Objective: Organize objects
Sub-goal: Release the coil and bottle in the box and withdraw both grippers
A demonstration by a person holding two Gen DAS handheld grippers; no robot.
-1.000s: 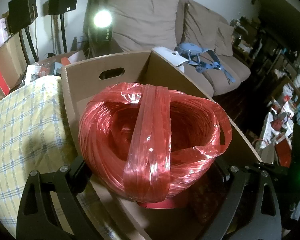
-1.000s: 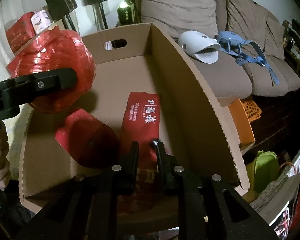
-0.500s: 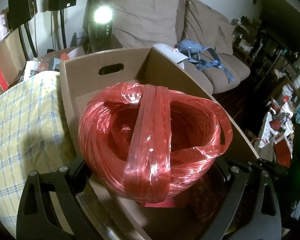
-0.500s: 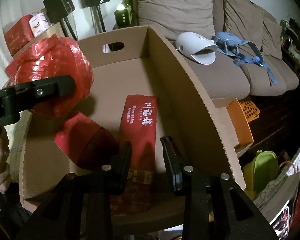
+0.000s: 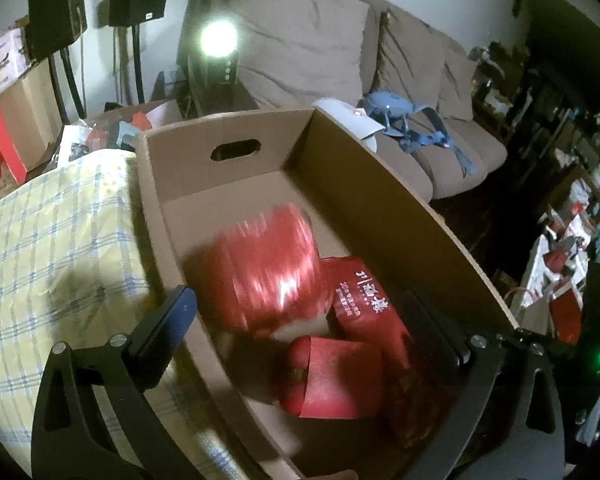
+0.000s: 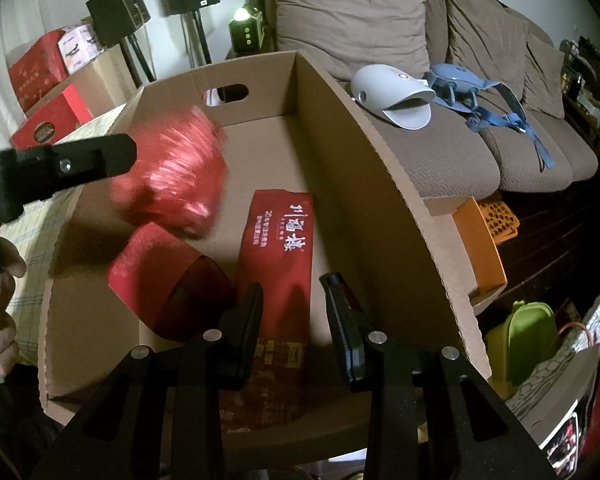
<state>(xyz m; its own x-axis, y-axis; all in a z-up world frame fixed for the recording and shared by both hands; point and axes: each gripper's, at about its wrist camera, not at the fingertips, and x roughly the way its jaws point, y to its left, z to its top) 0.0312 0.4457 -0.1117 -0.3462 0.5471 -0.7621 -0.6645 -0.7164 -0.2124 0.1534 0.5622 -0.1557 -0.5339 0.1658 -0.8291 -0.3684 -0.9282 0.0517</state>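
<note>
Left wrist view: the left gripper (image 5: 300,344) is spread to its widest, its jaws having just been opening, and nothing is held between them, while the red twine ball (image 5: 266,270) is seen blurred, apparently dropping into the cardboard box (image 5: 400,204). The right gripper (image 6: 292,312) is held part open and empty above the red carton (image 6: 278,248). The ball could be sent rolling off the red sleeve (image 5: 332,378) and wedged askew, or the flimsy box wall could be knocked.
</note>
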